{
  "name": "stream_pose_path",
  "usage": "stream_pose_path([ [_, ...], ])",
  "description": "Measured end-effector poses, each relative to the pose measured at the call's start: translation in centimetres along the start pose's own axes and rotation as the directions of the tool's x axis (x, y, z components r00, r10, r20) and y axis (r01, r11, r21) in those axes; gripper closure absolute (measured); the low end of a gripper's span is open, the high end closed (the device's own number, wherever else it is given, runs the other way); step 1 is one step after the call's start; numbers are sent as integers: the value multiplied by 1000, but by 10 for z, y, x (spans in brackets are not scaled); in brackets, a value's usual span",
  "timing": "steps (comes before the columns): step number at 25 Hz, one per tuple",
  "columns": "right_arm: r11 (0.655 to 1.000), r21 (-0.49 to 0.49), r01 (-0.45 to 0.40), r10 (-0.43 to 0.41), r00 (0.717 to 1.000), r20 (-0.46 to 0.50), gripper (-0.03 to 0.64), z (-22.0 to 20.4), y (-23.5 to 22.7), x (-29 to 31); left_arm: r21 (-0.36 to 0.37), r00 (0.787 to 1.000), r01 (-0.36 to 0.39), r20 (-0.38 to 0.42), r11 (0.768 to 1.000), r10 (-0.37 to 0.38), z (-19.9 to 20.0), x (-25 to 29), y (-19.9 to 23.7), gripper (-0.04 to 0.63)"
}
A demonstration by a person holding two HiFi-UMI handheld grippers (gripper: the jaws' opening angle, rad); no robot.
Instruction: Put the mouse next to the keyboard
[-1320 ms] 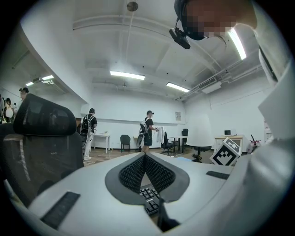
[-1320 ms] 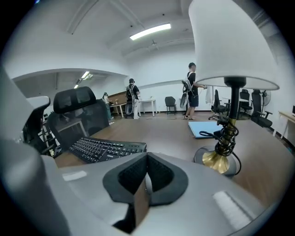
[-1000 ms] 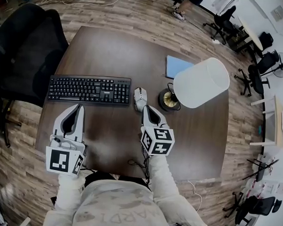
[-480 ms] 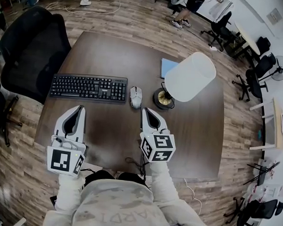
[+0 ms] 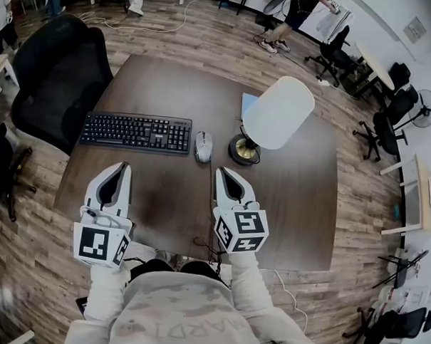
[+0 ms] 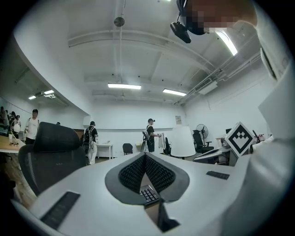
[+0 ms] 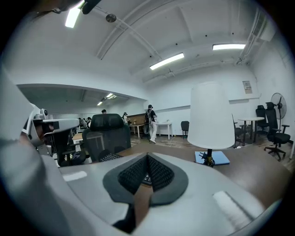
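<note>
Mouse (image 5: 203, 146) sits on the table (image 5: 299, 207) just beside the right end of the keyboard (image 5: 136, 132), with only a thin gap between them. Its long axis runs away from you, square to the keyboard's length, and the base of the lamp (image 5: 277, 112) is close on its other side. Your right gripper (image 5: 220, 172) is the nearer one: the mouse lies ahead of its tips and a touch to their left, clear of them. Your left gripper (image 5: 122, 166) hangs on your side of the keyboard's middle. Both pairs of jaws are closed tip to tip with nothing between them. Judged from this, the placing looks done; for any nudge, open the right jaws first and come in along the mouse's length
</note>
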State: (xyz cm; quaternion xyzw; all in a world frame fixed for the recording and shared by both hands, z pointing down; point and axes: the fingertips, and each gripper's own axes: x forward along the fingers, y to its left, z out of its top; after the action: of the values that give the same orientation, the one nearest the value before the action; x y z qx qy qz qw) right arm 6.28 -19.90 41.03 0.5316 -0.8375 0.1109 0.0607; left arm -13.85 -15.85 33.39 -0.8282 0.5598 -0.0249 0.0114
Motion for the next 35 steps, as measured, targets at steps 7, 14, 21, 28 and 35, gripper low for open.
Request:
stream_pose_path([
  [7, 1000, -17, -17, 18, 998, 52, 606, 19, 3, -32, 9, 1000, -7, 16, 1000, 7, 10, -17, -22, 589],
  [14, 999, -34, -26, 30, 994, 103, 606, 33, 8, -59, 17, 999, -10, 32, 1000, 9, 18, -32, -38, 589],
  [21, 998, -39, -41, 46, 990, 135, 606, 41, 8, -80, 23, 998, -19, 55, 1000, 17, 29, -43, -52, 589],
  [28, 997, -62, -54, 64, 984, 166, 606, 50, 9, -100, 31, 997, -33, 71, 999, 31, 39, -54, -65, 589],
  [35, 995, -71, -72, 84, 978, 190, 606, 55, 13, -110, 39, 996, -45, 78, 998, 42, 42, -62, -70, 589],
])
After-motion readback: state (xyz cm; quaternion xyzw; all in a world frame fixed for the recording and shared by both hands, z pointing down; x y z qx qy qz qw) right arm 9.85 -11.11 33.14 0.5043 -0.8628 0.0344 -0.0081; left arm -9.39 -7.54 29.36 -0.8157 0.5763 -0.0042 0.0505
